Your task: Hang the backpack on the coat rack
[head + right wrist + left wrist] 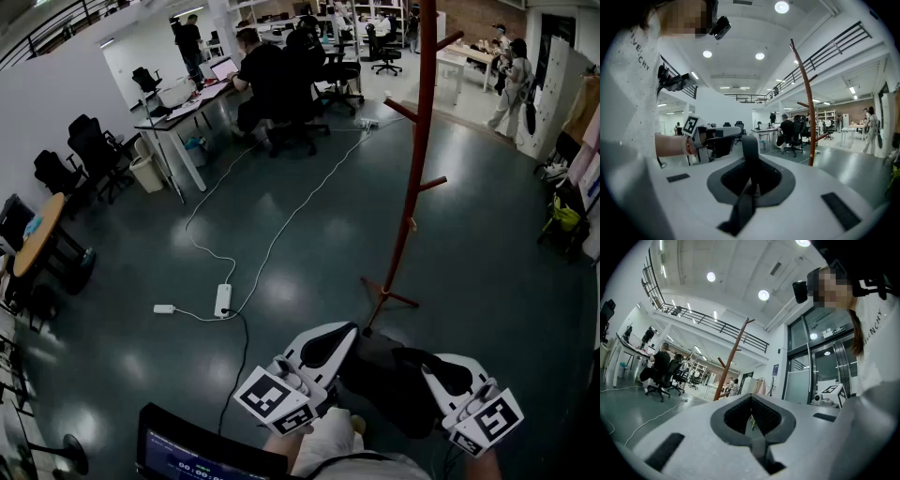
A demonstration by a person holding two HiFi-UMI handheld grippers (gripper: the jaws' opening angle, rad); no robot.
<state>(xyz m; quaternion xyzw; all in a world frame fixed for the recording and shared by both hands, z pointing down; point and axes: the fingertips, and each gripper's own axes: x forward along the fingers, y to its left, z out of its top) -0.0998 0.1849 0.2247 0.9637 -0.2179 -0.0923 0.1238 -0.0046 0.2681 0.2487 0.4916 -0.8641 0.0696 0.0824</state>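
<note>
backpack [380, 377] looks soft and floppy, hanging between the grippers near the foot of the coat rack [413, 173], right gripper [750, 161] fingers pinched on its black strap [750, 146], left gripper [753, 422] fingers closed on nothing I can see, so I'd guess hooking it by that strap works best.

An open-plan office: seated people [261, 80] work at a long white counter [167, 119] at the far left. Black swivel chairs [94, 145] stand about, a white power strip [223, 300] lies on the glossy dark grey floor [469, 253], and a black-railed mezzanine [693, 318] runs overhead.
</note>
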